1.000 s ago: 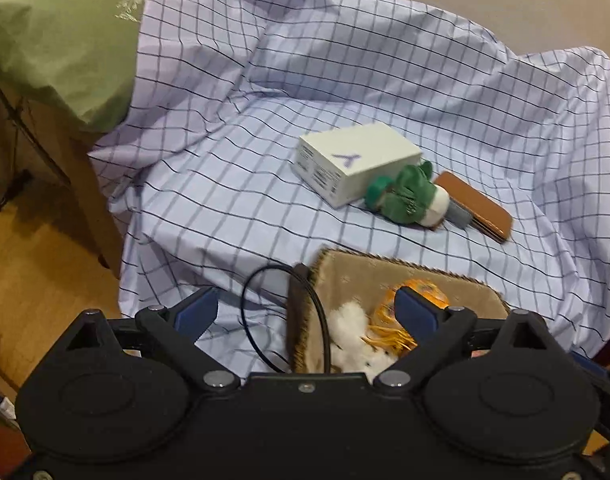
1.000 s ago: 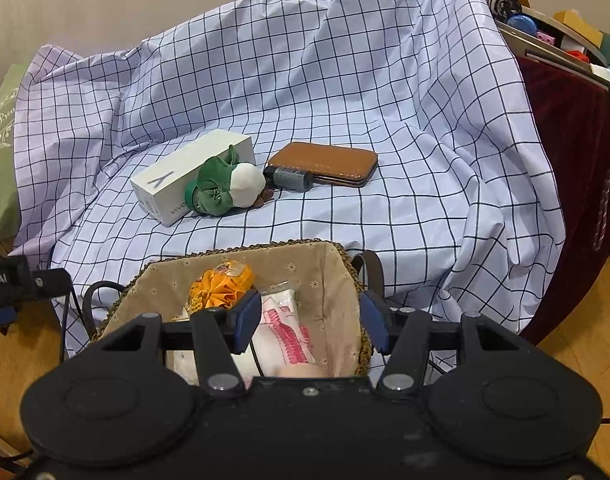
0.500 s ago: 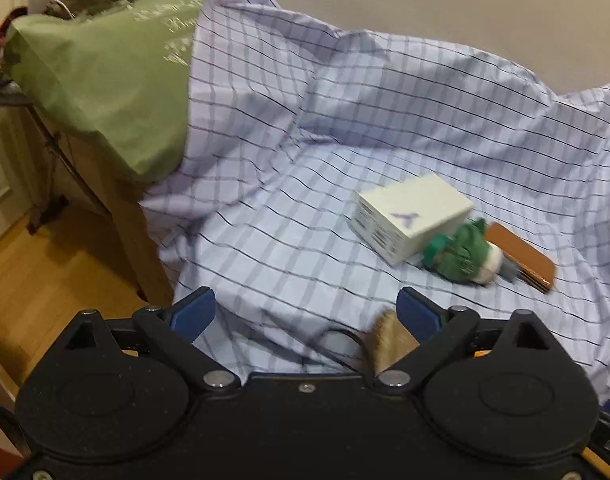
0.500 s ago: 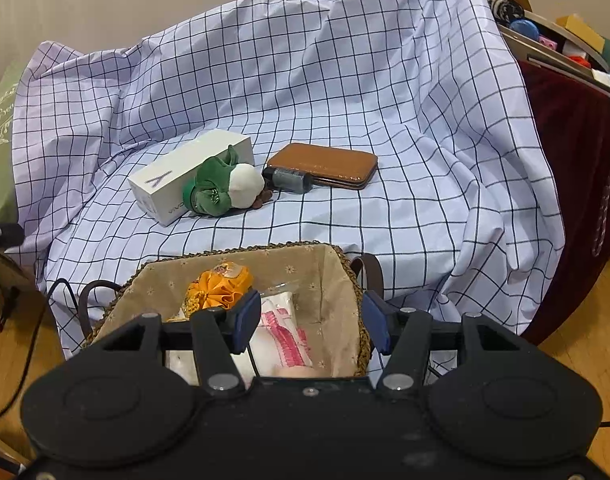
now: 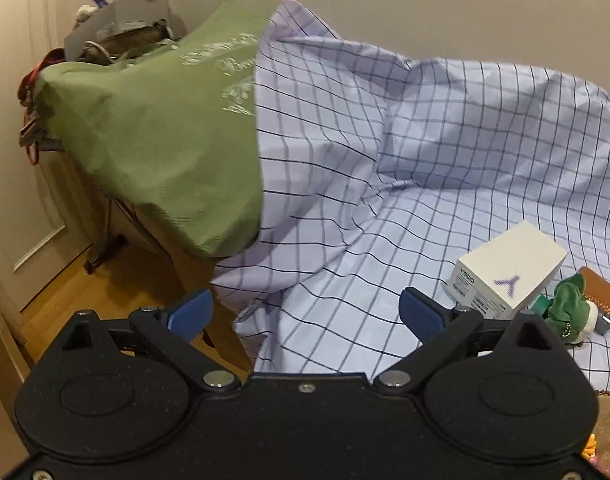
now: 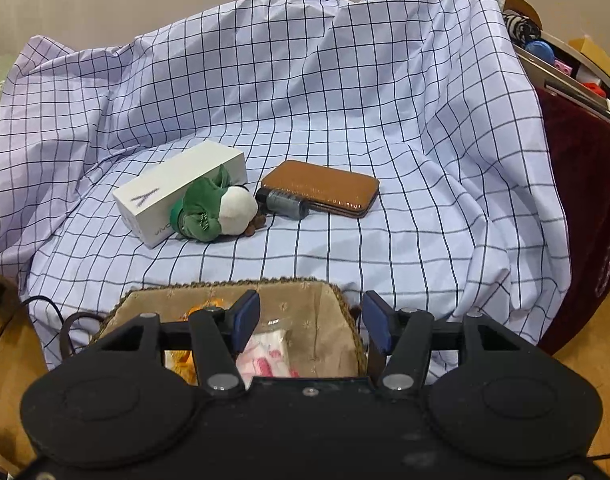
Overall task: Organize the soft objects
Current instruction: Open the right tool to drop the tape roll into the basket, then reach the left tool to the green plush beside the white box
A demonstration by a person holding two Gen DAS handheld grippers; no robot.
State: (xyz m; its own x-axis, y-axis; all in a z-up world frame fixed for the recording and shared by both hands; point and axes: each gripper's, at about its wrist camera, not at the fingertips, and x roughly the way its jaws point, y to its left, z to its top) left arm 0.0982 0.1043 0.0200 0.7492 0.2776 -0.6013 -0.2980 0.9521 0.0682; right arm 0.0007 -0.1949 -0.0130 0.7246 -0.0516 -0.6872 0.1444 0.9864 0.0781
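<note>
The white box (image 5: 507, 270) has a purple "Y" on top and "Y500" on its end, while the green bag (image 5: 157, 140) just shows unreadable white script.

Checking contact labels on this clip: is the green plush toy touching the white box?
Touching. In the right wrist view the green plush toy leans against the long side of the white box, with no cloth showing between them.

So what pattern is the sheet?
Pale lilac sheet with a dark grid check, clearest in the right wrist view.

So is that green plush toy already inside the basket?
No, the green plush toy lies on the checked sheet against the white box, outside the basket.
</note>
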